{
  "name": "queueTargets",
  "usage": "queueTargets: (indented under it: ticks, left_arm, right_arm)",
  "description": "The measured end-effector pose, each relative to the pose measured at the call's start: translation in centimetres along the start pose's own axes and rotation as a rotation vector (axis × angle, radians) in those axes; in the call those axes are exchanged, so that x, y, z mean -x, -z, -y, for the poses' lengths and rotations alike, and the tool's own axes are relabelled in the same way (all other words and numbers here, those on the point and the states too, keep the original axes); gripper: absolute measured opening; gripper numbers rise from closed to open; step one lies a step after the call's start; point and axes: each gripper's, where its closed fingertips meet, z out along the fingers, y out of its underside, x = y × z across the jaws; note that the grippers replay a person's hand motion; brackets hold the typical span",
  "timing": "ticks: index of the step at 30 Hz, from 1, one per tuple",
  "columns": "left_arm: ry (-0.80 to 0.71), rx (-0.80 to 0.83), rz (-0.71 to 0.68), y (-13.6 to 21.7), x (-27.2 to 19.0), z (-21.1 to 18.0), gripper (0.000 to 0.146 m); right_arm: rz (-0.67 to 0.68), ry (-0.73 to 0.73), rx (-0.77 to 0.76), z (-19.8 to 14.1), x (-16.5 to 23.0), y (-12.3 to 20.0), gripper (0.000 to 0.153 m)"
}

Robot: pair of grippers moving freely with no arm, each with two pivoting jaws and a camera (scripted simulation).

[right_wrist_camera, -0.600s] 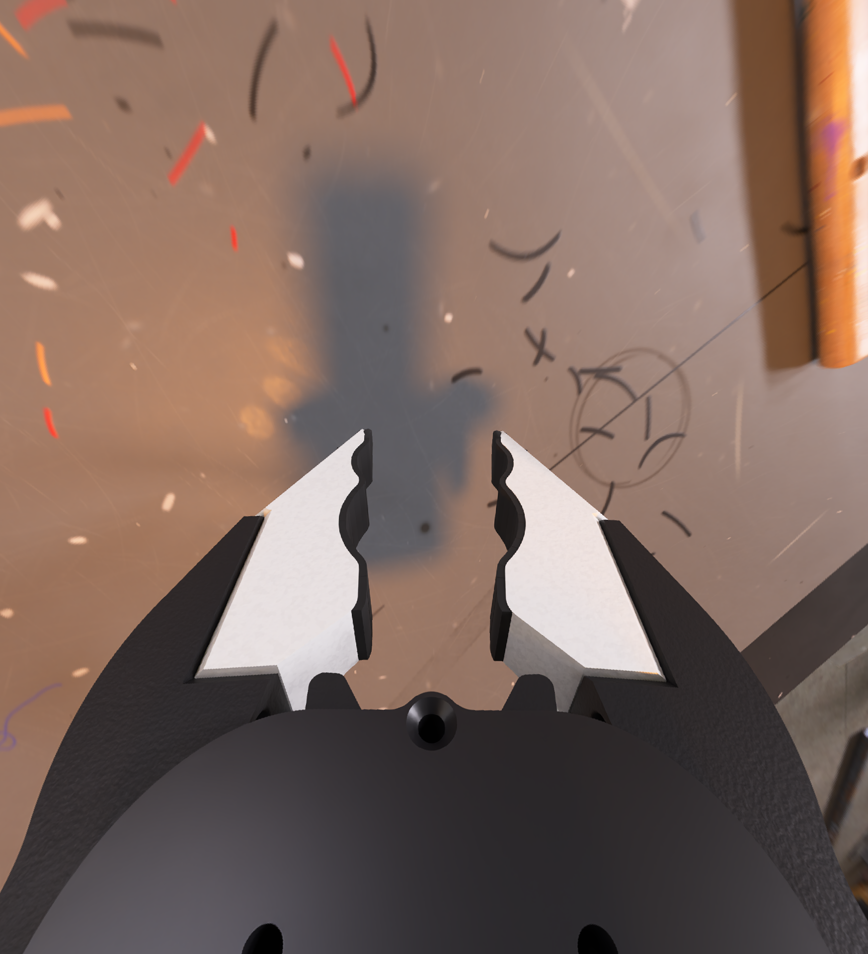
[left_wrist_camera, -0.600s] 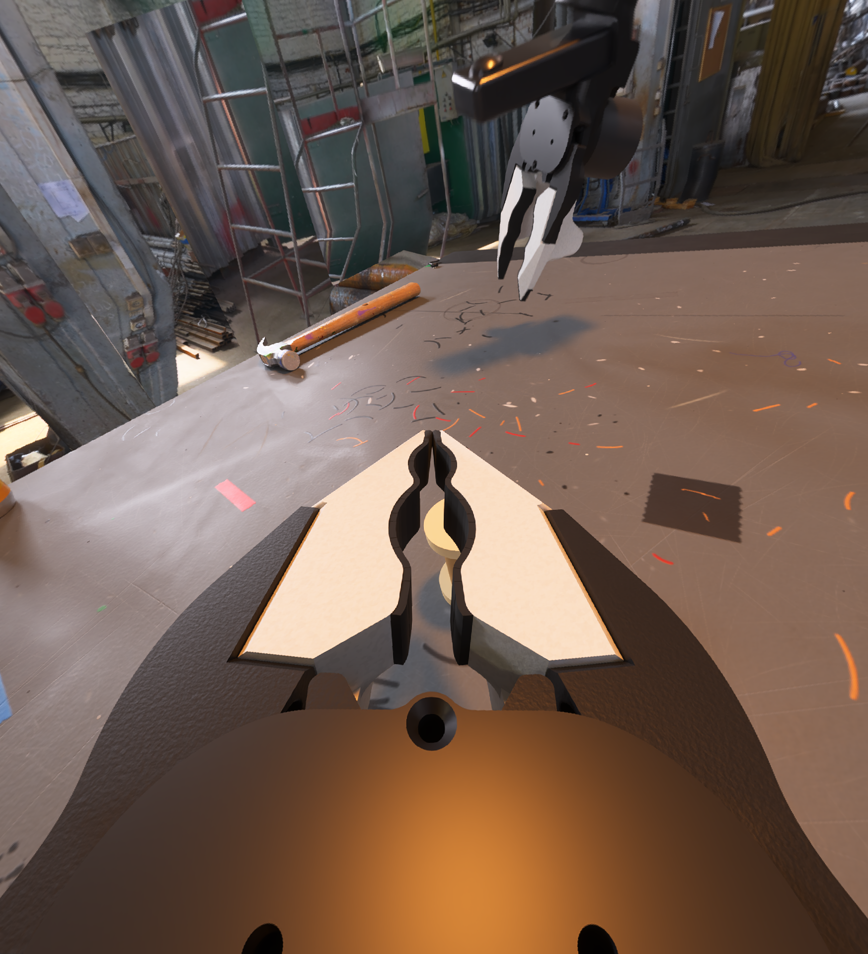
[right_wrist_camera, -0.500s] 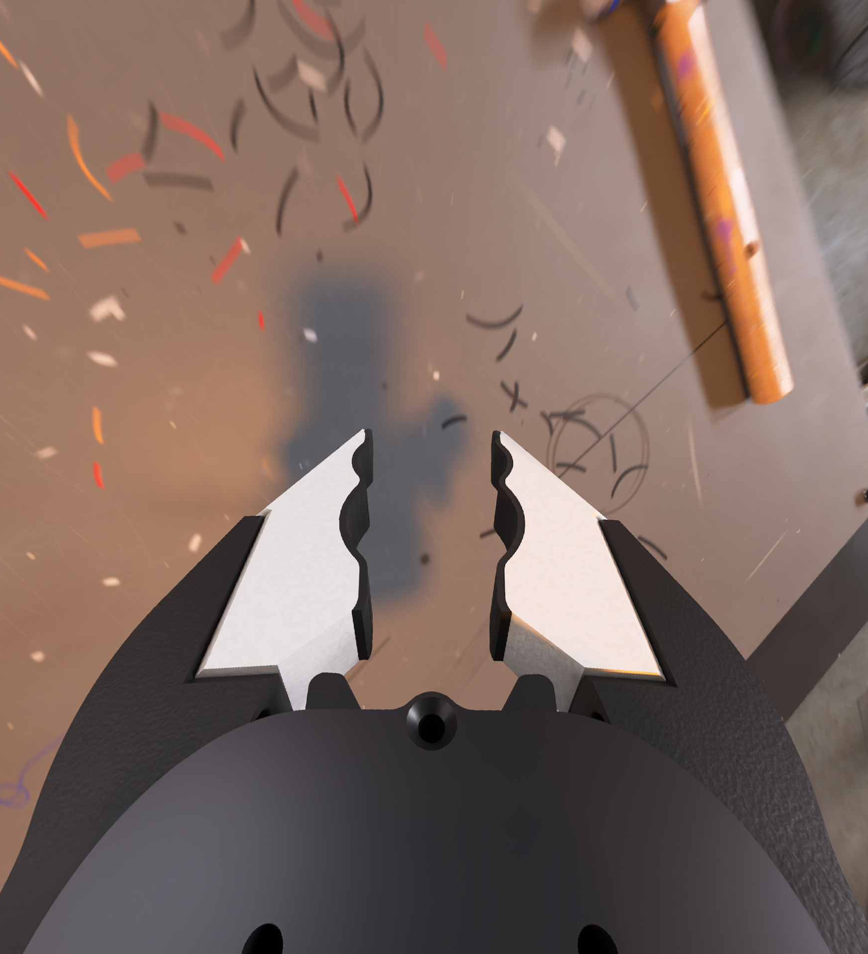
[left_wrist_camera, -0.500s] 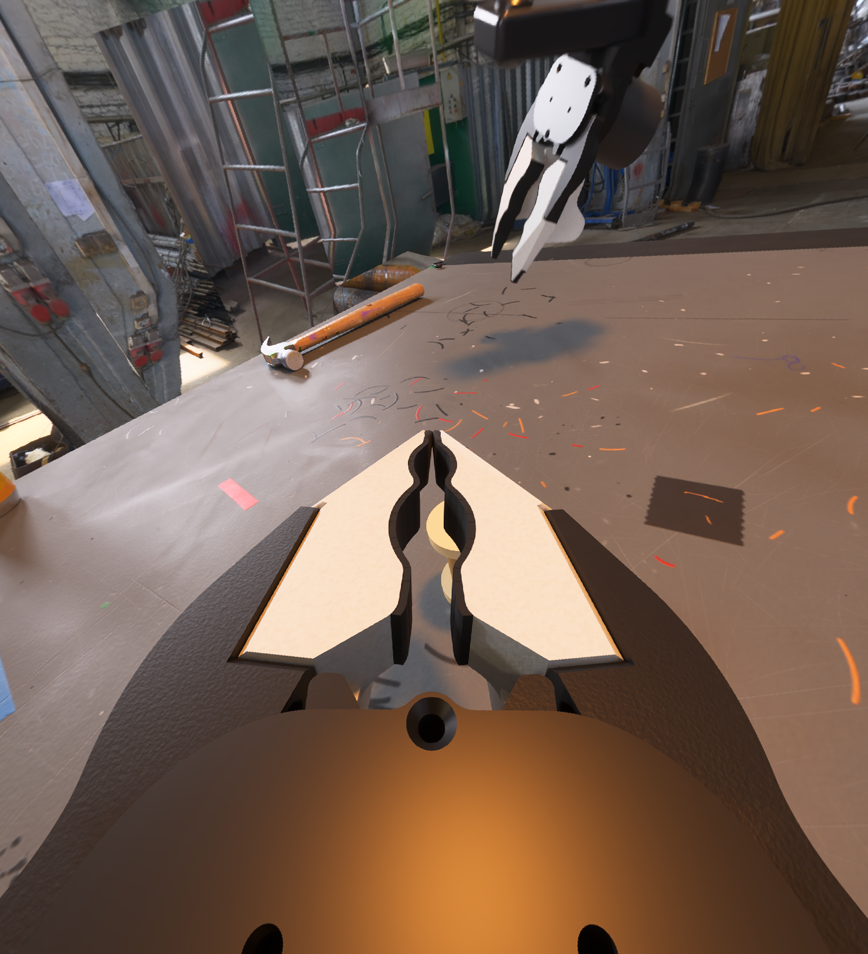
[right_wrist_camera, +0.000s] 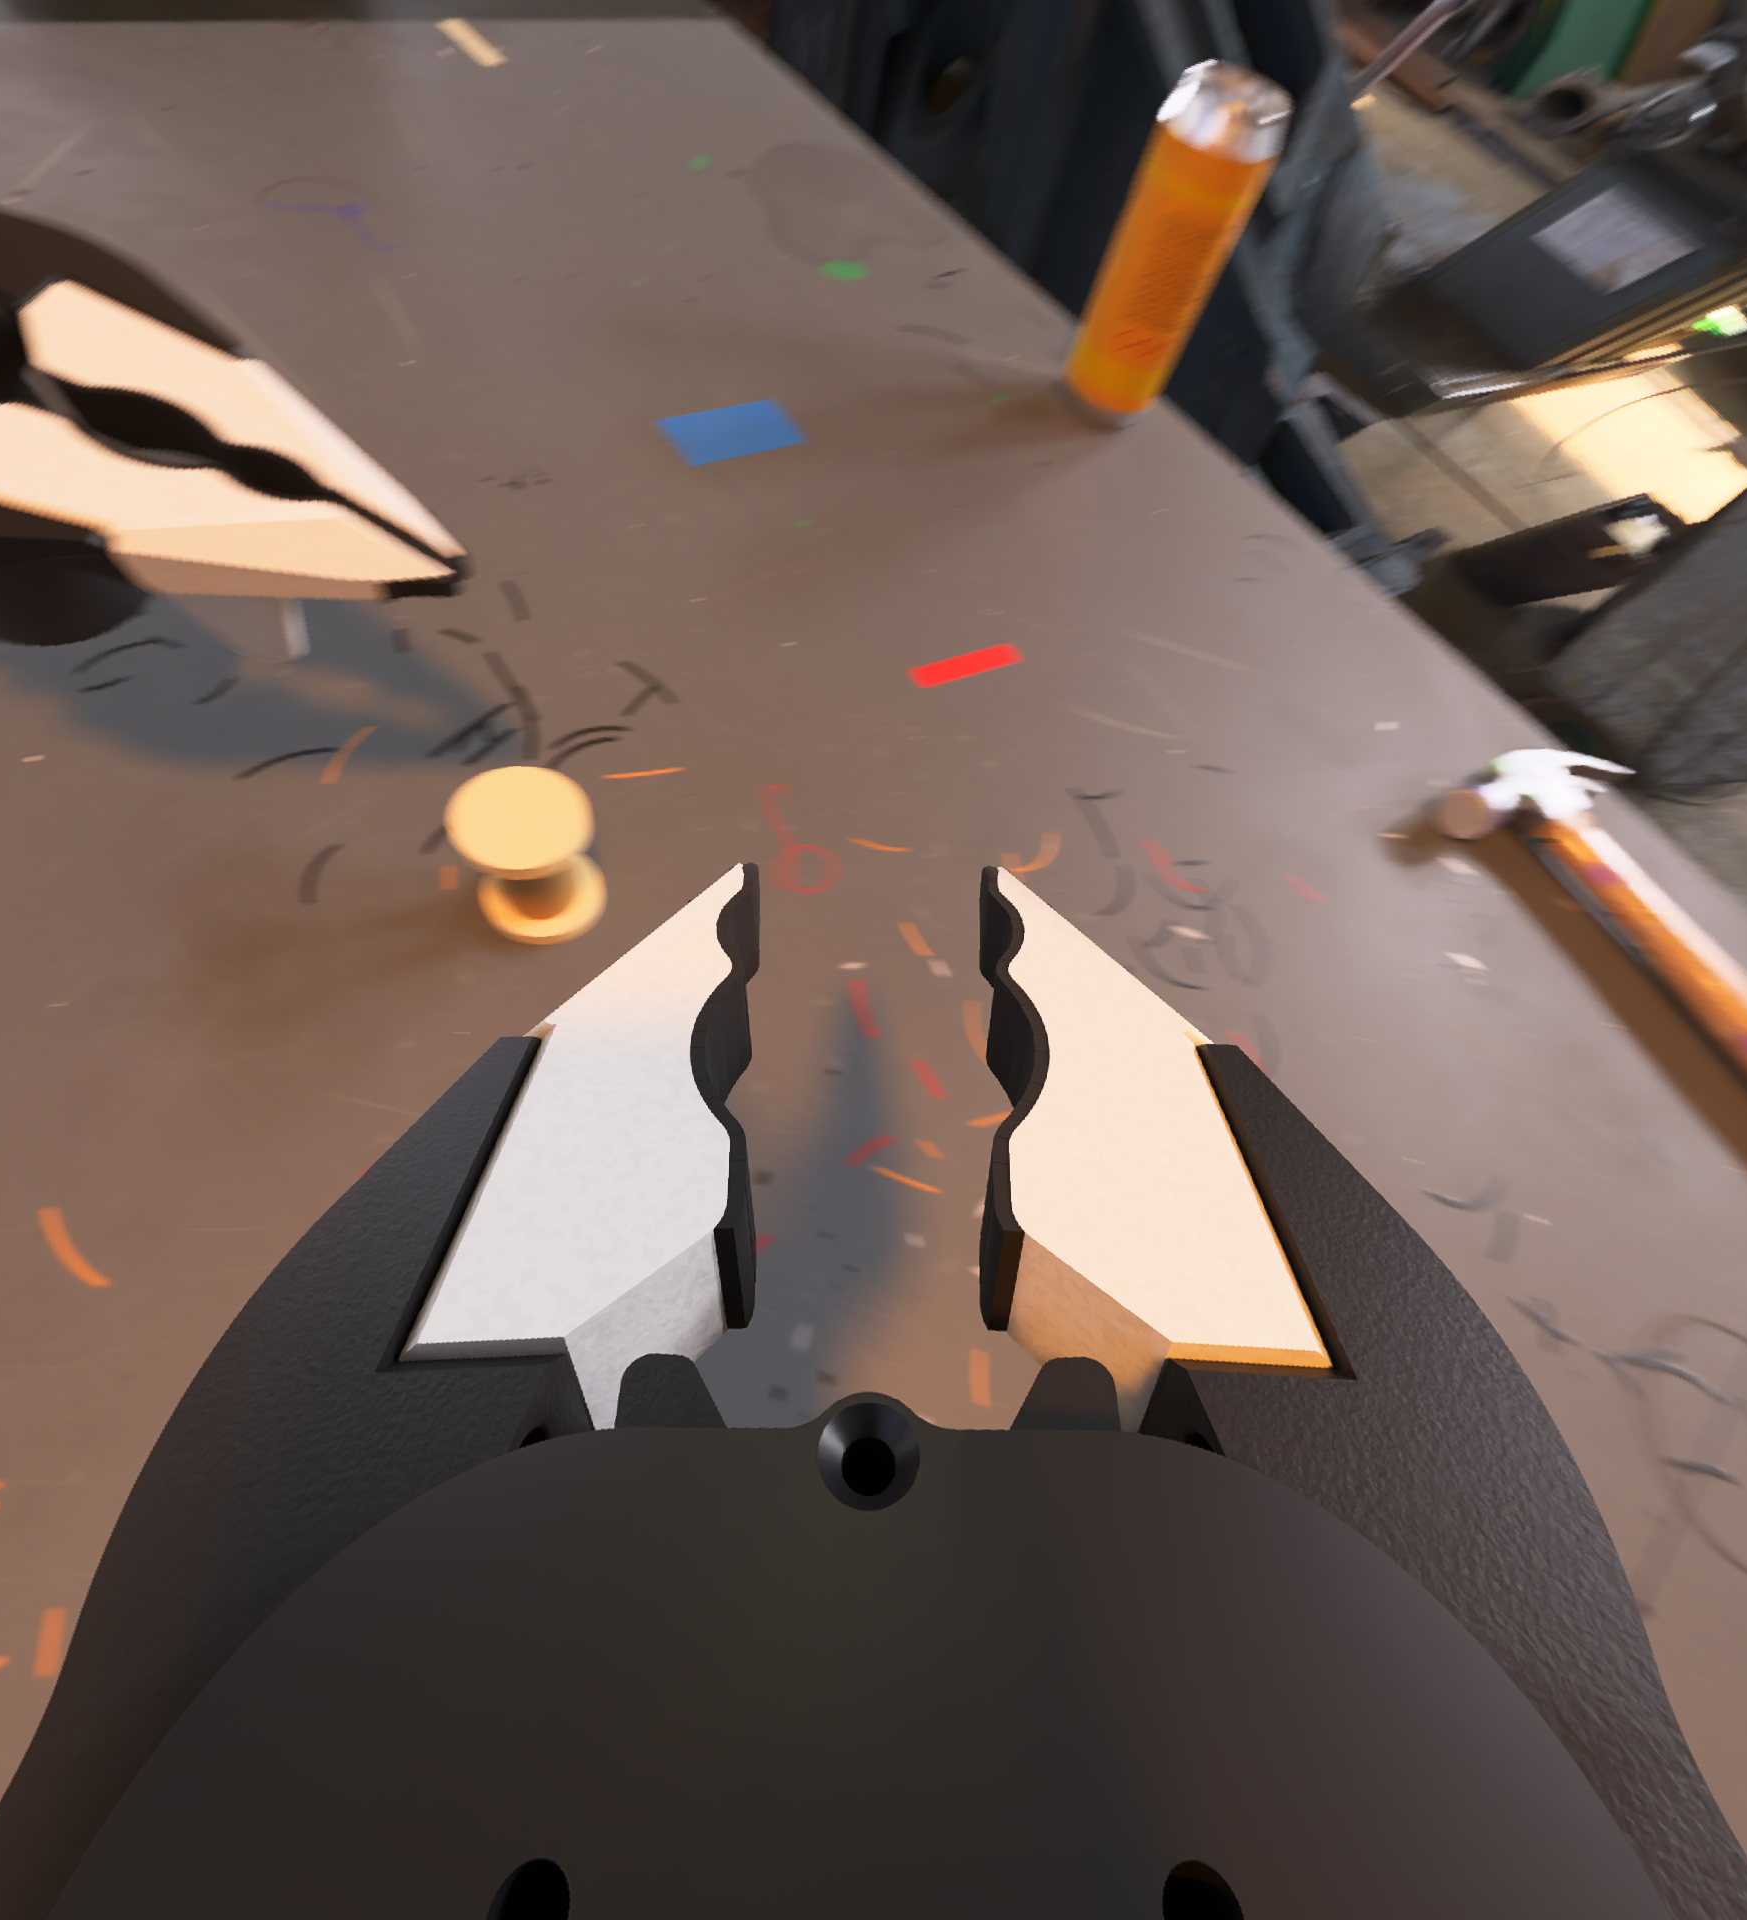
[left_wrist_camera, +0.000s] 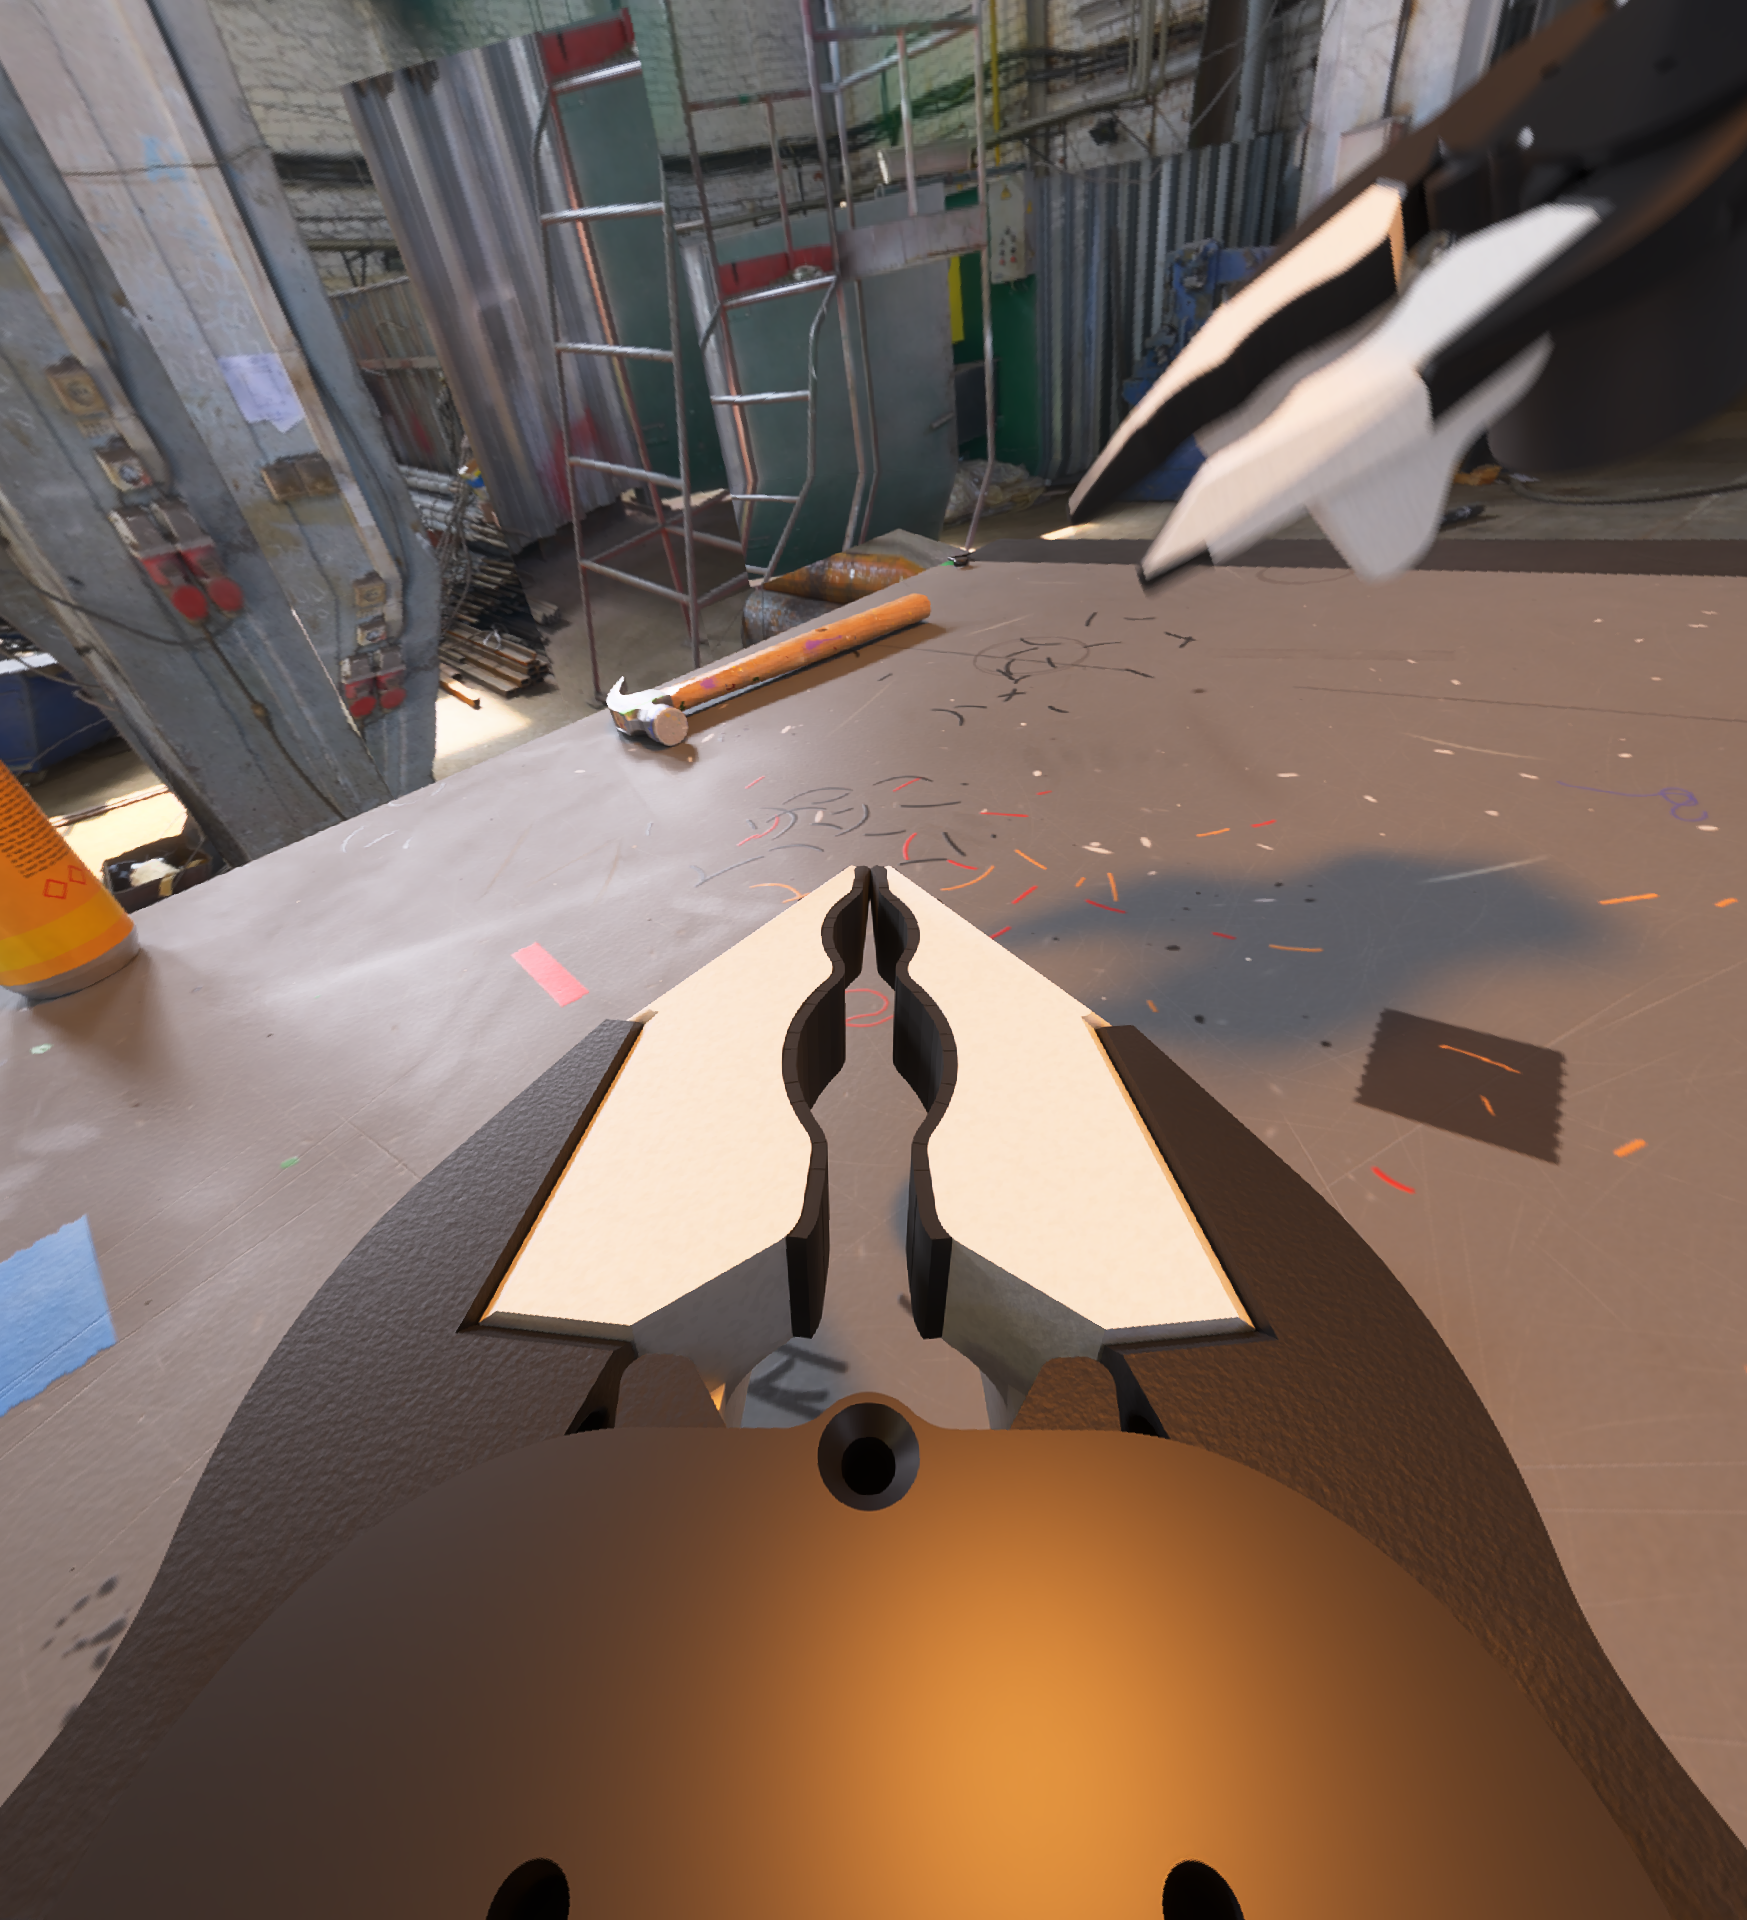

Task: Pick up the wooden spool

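The brown workbench is bearing the wooden spool upright and ungripped, so the pickup is looking undone, the right gripper hovering spread beside the spool, the left gripper hanging pressed together, empty.

Wooden spool stands upright on the table, just left of the open right tongs.

Pale tan wooden spool, orange can, seemingly orange-handled hammer.

pale wooden spool, upright on its flange, on brown tabletop
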Motion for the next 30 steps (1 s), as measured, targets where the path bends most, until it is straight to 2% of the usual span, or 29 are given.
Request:
queueTargets:
  ticks: [4,7,13,15,18,21,26,30]
  left_arm:
    - [0.008,-0.009,0.030,0.1,0.5,0.1,0.000]
    - [0.002,-0.011,0.049,0.3,0.9,0.2,0.000]
    - [0.007,-0.014,0.078,0.5,1.7,0.2,0.000]
    - [0.007,-0.014,0.082,0.5,1.8,0.2,0.000]
    - [0.005,-0.016,0.085,0.5,1.9,0.2,0.000]
    - [0.010,-0.018,0.086,0.5,1.9,0.3,0.000]
    - [0.012,-0.018,0.088,0.5,1.9,0.3,0.000]
    - [0.012,-0.011,0.087,0.4,1.8,0.1,0.000]
  right_arm:
    - [0.122,0.004,0.094,-1.4,6.5,-3.9,0.043]
    - [0.168,0.001,0.183,-2.9,9.3,-6.9,0.044]
    - [0.185,-0.028,0.255,-4.4,11.3,-10.5,0.046]
    - [0.171,-0.015,0.251,-4.4,11.2,-10.8,0.042]
    - [0.170,0.007,0.228,-3.3,10.6,-9.9,0.042]
    - [0.138,0.008,0.162,-0.8,8.0,-7.5,0.042]
    - [0.022,0.016,0.063,3.2,0.3,-1.4,0.042]
    - [-0.067,0.026,0.096,2.9,-5.7,3.1,0.042]
